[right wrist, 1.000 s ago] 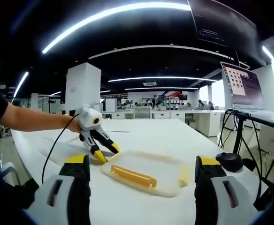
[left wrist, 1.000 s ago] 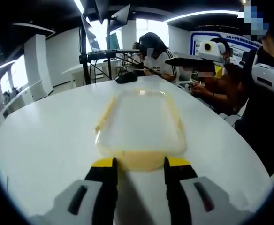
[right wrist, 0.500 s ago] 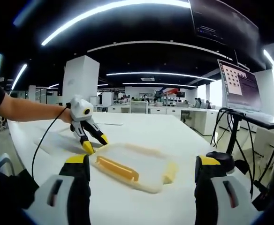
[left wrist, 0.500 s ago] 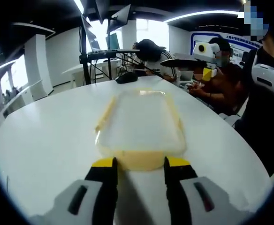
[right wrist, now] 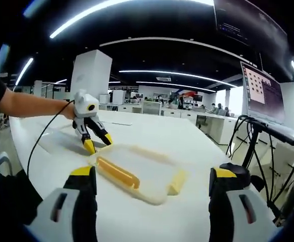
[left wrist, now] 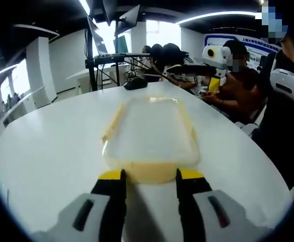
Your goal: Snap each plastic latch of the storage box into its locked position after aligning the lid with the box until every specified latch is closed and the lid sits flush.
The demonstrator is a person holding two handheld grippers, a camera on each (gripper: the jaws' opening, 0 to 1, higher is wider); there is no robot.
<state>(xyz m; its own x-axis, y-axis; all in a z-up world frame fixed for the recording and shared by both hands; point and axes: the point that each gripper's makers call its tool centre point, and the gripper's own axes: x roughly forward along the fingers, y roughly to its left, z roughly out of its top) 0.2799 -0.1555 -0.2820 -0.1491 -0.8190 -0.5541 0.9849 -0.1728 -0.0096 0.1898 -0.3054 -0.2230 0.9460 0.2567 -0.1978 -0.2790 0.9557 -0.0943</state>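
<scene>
A clear storage box (left wrist: 149, 133) with yellow latches lies flat on the white table (left wrist: 46, 151), its lid on. My left gripper (left wrist: 151, 175) is open at the box's near short end, with the yellow end latch (left wrist: 149, 172) between its jaw tips. Seen from the right gripper view, the left gripper (right wrist: 97, 143) stands tilted at the box's far-left end, jaws spread. My right gripper (right wrist: 152, 174) is wide open and held off the box (right wrist: 137, 169), facing its long side latch (right wrist: 117, 172). The right gripper (left wrist: 213, 83) hovers at the upper right, above the table.
A black mouse-like object (left wrist: 135, 83) lies beyond the box's far end. A laptop on a stand (right wrist: 265, 98) and a tripod (left wrist: 91, 65) stand past the table edge. People (left wrist: 237, 91) sit along the table's right side.
The right gripper has drifted left in the left gripper view, and its own camera has shifted so the box sits more slanted. The left gripper and box have stayed put.
</scene>
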